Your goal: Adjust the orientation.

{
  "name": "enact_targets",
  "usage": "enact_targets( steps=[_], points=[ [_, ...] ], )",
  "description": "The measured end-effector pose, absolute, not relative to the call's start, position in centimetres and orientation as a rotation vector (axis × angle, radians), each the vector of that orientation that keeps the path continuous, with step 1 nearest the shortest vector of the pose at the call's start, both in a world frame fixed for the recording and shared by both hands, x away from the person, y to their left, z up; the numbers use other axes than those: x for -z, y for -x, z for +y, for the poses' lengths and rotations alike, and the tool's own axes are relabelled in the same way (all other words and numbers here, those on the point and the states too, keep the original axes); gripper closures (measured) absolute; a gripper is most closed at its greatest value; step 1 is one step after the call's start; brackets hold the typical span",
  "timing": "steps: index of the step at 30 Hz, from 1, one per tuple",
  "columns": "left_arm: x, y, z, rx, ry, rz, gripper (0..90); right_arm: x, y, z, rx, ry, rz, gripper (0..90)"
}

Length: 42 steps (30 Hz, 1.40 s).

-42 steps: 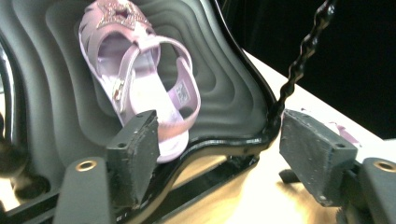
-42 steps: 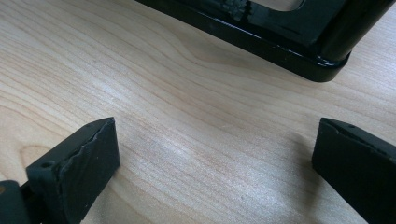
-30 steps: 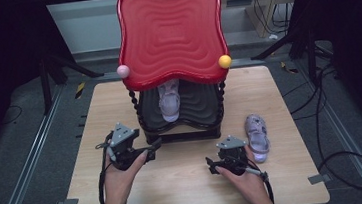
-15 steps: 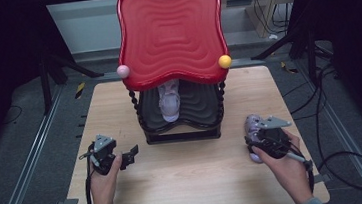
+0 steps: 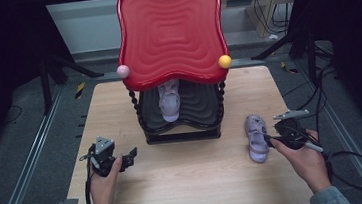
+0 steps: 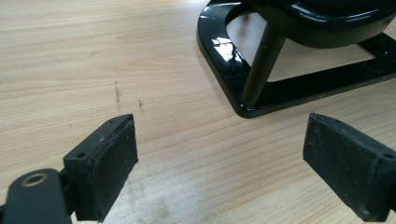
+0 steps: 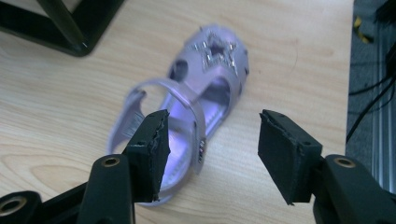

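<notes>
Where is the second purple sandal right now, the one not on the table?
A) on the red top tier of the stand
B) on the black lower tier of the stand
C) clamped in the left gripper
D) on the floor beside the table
B: the second sandal sits on the stand's black lower tier, under the red top tier.

A wooden table (image 5: pixel 187 192) stands on a dark grey floor (image 5: pixel 19 163), with metal rails (image 5: pixel 34 161) running along both its sides. Black tripod legs (image 5: pixel 60 68) rise at the far left and far right. Cables (image 5: pixel 266 18) hang behind the table near a pale wall panel (image 5: pixel 81 26), and another black cable (image 5: pixel 357 175) loops over the floor at the right. Small yellow-and-black markers (image 5: pixel 80 87) lie on the floor just beyond the table's far corners.
</notes>
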<state>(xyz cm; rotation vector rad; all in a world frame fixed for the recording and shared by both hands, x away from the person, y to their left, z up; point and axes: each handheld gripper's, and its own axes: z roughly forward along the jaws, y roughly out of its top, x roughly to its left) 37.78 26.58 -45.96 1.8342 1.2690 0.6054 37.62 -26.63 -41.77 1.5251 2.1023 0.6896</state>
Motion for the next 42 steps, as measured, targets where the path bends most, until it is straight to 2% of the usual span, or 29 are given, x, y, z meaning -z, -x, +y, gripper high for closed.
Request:
enact_targets(
  steps=[11, 26, 32, 42],
  points=[
    [46.4, -37.8, 26.2, -0.602, -1.859, 1.268, 9.4, 44.3, -38.8, -26.5, -0.628, -1.596, 2.190, 48.3],
    [46.6, -37.9, 26.1, -0.598, -1.862, 1.275, 9.6, 45.5, -39.8, -26.6, -0.573, -1.667, 2.259, 66.1],
    [46.7, -37.9, 26.0, -0.595, -1.868, 1.274, 9.6, 45.5, -39.7, -26.6, -0.564, -1.682, 2.288, 70.1],
    [46.9, -38.0, 26.3, -0.599, -1.869, 1.289, 9.6, 45.6, -39.7, -26.9, -0.528, -1.608, 2.291, 82.1]
  ],
)
